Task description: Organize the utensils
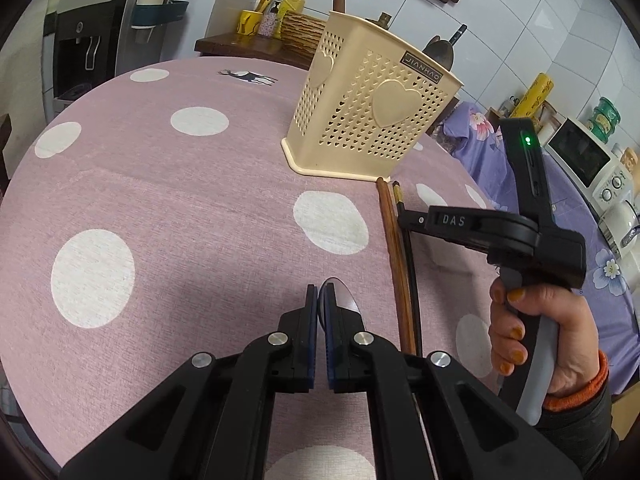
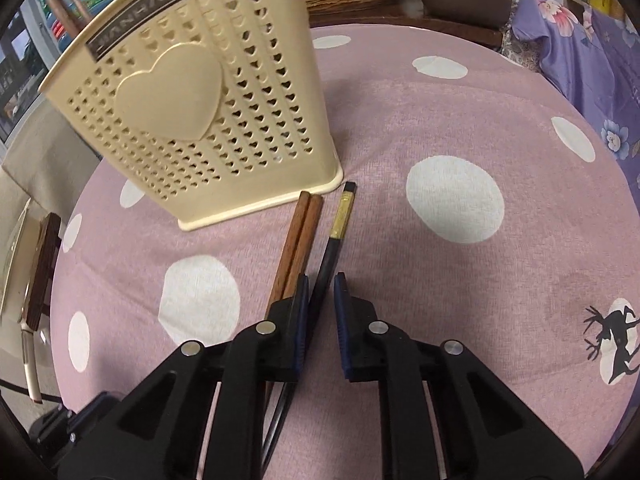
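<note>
Wooden chopsticks point(image 2: 298, 240) and black chopsticks point(image 2: 328, 256) flat beside upright cream holder point(image 2: 192, 96).

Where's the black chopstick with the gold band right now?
In the right wrist view the black chopstick lies on the tablecloth, between the open right tool fingers, just right of the brown chopsticks, below the cream holder.

white tiled wall point(image 1: 500, 20), water dispenser point(image 1: 88, 36), microwave point(image 1: 584, 156)
</note>
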